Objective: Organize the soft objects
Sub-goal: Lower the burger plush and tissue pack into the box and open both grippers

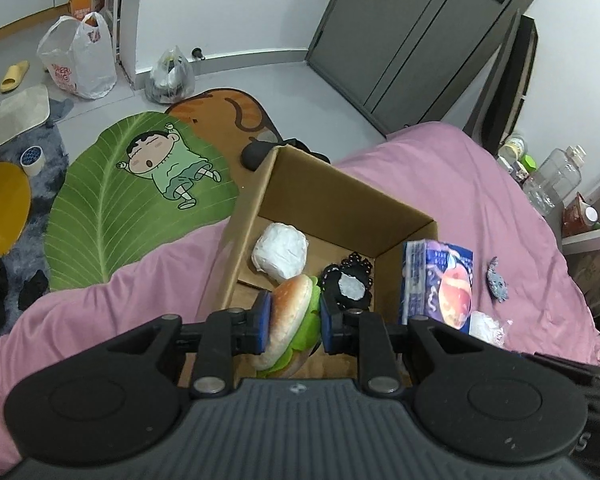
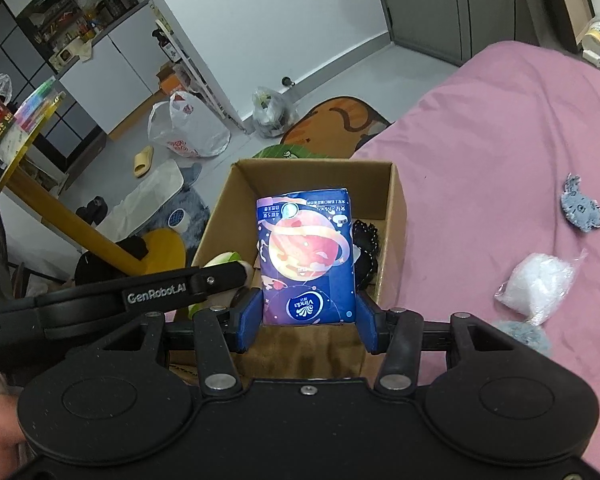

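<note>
Left wrist view: close above the open brown cardboard box (image 1: 340,204) on the pink bedspread (image 1: 460,184), facing steeply down into it.
Right wrist view: close above the box's near edge, facing down and beyond it.
Shared: the box, bedspread, floor beyond the box.

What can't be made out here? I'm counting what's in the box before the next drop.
- Box floor, left wrist view: near part hidden by the burger toy in the left gripper.
- Box interior, right wrist view: mostly blocked by the tissue pack in the right gripper.
- Black item: partly covered, identity unclear.
</note>
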`<state>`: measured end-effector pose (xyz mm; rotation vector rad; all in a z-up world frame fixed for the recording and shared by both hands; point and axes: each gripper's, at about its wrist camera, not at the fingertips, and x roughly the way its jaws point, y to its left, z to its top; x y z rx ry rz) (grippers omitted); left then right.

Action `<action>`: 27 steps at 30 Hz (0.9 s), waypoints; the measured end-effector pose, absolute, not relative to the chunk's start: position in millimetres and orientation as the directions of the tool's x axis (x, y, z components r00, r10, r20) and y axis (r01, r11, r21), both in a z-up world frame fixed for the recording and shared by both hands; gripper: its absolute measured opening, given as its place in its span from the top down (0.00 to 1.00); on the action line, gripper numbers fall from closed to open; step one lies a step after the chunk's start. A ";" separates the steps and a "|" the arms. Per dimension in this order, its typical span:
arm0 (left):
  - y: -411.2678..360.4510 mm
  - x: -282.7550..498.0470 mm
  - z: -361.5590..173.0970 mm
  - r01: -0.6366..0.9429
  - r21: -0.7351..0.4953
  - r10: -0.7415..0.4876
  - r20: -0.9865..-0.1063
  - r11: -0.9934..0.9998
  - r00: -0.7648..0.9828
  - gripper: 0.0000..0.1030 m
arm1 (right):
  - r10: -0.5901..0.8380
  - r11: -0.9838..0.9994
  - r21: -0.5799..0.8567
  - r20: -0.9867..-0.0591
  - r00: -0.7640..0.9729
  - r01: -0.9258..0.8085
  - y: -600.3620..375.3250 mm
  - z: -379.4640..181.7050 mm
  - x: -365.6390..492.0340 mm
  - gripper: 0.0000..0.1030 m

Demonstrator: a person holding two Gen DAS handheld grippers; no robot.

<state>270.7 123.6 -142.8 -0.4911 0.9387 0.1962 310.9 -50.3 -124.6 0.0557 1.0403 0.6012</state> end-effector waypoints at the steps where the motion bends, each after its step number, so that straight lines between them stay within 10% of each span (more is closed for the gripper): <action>1: 124.3 272.0 -142.9 -0.371 -0.316 -0.046 -0.811 0.873 0.583 0.76 | 0.493 0.838 0.321 -0.794 0.357 -0.441 -49.6 -126.1 311.8 0.53; 27: 164.3 257.0 -133.1 -0.429 -0.319 -0.016 -0.817 0.846 0.576 0.63 | 0.382 0.875 0.204 -0.847 0.368 -0.439 -15.3 -145.5 314.3 0.38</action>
